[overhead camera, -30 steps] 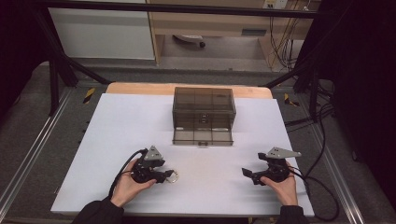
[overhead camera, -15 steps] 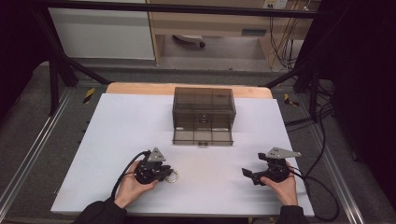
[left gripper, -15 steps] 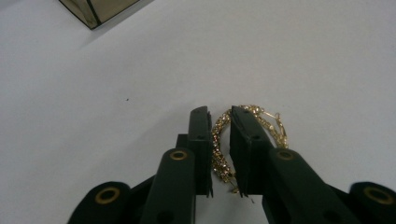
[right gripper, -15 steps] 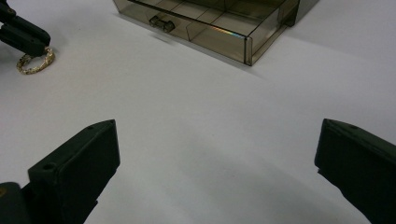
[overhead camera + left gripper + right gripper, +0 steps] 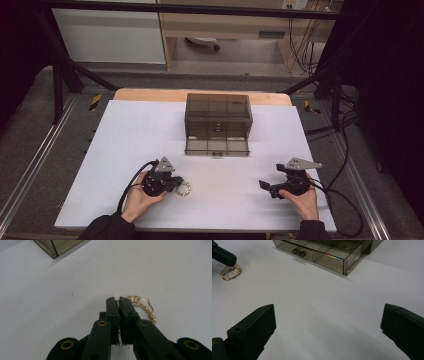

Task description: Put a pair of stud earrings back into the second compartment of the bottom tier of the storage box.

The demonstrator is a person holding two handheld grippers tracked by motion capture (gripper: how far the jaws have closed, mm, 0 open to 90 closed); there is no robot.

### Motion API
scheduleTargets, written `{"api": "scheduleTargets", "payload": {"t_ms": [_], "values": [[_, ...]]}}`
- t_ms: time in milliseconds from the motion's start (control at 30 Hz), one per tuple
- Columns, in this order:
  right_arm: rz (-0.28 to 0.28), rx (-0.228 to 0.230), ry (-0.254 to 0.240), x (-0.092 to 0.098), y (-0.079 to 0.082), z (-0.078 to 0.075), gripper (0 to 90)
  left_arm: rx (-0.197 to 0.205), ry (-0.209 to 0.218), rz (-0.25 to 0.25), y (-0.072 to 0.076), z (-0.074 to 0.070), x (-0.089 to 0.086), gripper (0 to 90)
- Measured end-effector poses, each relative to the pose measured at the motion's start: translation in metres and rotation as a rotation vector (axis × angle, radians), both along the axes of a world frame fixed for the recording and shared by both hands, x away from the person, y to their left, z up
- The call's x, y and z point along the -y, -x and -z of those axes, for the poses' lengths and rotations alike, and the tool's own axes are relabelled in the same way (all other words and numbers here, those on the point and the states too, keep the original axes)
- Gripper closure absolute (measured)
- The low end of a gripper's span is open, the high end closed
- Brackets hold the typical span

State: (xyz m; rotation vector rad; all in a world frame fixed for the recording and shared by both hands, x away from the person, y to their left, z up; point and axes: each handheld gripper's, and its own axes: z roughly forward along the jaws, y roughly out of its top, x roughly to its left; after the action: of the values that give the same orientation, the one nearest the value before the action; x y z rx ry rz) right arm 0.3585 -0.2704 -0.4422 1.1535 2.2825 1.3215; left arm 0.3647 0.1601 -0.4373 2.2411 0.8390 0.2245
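Observation:
A gold chain hoop (image 5: 184, 189) (image 5: 144, 309) (image 5: 230, 272) lies on the white table sheet (image 5: 125, 140) near the front left. My left gripper (image 5: 177, 185) (image 5: 117, 300) lies low on the sheet. Its jaws have just been closing, and they now stand together with the near edge of the hoop pinched between the pads. My right gripper (image 5: 265, 186) (image 5: 328, 306) rests at the front right, jaws wide apart with nothing between them. In the right gripper view the left gripper's tip (image 5: 224, 257) touches the hoop.
A smoky transparent drawer box (image 5: 218, 117) (image 5: 324, 252) (image 5: 57, 246) stands at the back middle of the sheet, its bottom drawer (image 5: 217, 146) pulled out toward me. Bare sheet lies between the two grippers. Metal frame bars and cables run along the table's sides.
The left gripper's jaws have come together on the gold hoop. Both hands have stayed where they were.

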Motion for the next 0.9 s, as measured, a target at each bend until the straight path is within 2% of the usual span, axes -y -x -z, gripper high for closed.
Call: {"api": "scheduleTargets", "payload": {"t_ms": [133,633,900], "values": [[0.000,0.000,0.000,0.000,0.000,0.000,0.6,0.002,0.014,-0.008,0.000,-0.004,-0.002,86.5],[0.002,-0.001,-0.003,0.000,0.000,0.000,0.6,0.016,0.023,-0.032,-0.004,-0.020,-0.005,86.5],[0.000,0.001,-0.003,0.000,0.000,0.000,0.6,0.019,0.039,-0.038,-0.016,-0.030,0.010,86.6]]}}
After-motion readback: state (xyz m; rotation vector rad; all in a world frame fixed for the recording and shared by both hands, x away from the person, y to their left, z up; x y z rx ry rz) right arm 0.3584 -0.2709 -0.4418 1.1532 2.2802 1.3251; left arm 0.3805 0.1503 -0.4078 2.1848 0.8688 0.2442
